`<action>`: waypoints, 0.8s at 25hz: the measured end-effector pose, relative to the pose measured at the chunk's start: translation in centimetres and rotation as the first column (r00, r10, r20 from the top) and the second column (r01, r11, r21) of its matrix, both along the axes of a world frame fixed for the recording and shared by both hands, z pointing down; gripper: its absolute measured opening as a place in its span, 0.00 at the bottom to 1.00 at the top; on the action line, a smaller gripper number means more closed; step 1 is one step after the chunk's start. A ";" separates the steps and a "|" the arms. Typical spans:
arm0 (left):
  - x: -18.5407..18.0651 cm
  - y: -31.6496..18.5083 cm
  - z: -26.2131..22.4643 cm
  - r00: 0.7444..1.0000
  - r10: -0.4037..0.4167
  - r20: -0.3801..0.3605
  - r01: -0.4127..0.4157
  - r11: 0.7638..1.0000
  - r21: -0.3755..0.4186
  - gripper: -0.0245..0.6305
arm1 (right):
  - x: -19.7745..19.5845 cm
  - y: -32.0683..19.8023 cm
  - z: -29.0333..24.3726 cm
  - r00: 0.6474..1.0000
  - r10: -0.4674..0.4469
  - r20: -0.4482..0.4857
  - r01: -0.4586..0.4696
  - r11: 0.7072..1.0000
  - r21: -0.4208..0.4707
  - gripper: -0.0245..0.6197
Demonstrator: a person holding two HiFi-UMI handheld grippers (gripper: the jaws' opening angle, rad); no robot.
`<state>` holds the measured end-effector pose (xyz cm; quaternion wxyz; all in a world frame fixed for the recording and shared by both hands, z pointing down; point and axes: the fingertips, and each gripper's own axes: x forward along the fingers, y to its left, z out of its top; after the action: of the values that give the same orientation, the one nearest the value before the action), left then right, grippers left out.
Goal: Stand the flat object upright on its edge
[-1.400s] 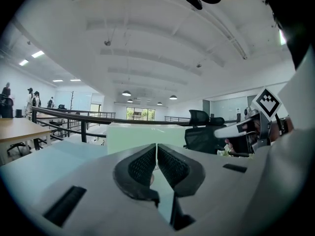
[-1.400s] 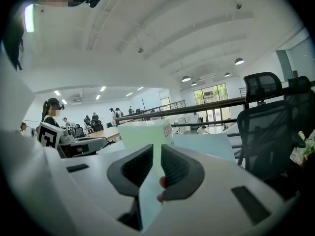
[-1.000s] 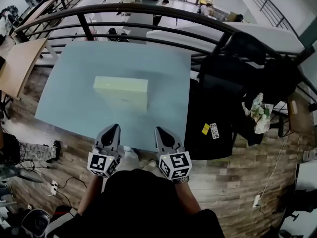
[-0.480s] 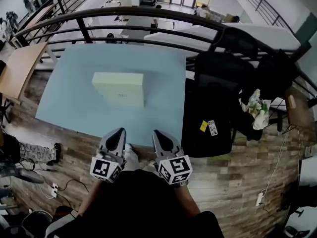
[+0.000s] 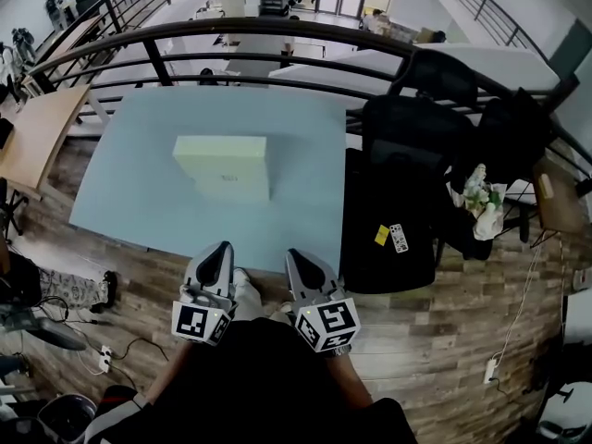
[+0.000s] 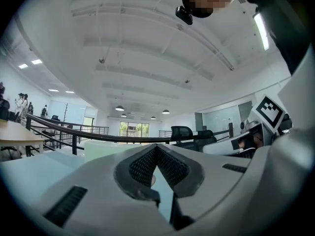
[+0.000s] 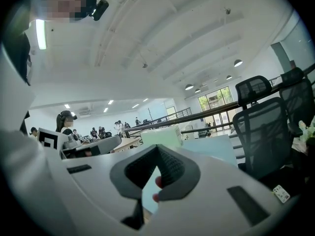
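Note:
A flat pale green box (image 5: 223,167) lies on its broad face in the middle of the light blue table (image 5: 129,128). In the head view my left gripper (image 5: 220,250) and right gripper (image 5: 298,257) are side by side at the table's near edge, well short of the box. Both point toward it. Both are shut with nothing between the fingers. The box (image 6: 101,149) shows low beyond the closed left gripper (image 6: 156,147) in the left gripper view. In the right gripper view the box (image 7: 160,134) sits just above the closed right gripper (image 7: 157,147).
A dark curved railing (image 5: 277,30) runs behind the table. Black office chairs (image 5: 407,183) stand close against the table's right side. A wooden desk (image 5: 37,123) is at the left. Cables lie on the wood floor (image 5: 111,345) by my feet.
Both grippers have shifted a little together at the table's near edge and stayed shut. The box has not moved.

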<state>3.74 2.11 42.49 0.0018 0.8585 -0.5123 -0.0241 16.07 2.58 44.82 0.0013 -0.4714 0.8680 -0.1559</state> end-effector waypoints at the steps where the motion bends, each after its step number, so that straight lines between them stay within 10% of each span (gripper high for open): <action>1: 0.1 0.0 0.0 1.000 0.006 0.009 -0.006 1.000 0.001 0.04 | -0.1 0.1 -0.1 1.000 -0.003 -0.003 0.003 1.000 0.002 0.05; 20: -0.4 0.4 0.7 1.000 0.006 0.020 -0.005 1.000 -0.026 0.04 | -1.3 -0.1 -0.3 0.999 -0.044 -0.030 0.044 0.999 0.010 0.05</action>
<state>3.38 2.48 43.23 0.0078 0.8600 -0.5102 -0.0088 14.77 2.44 44.55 -0.0127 -0.4544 0.8789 -0.1443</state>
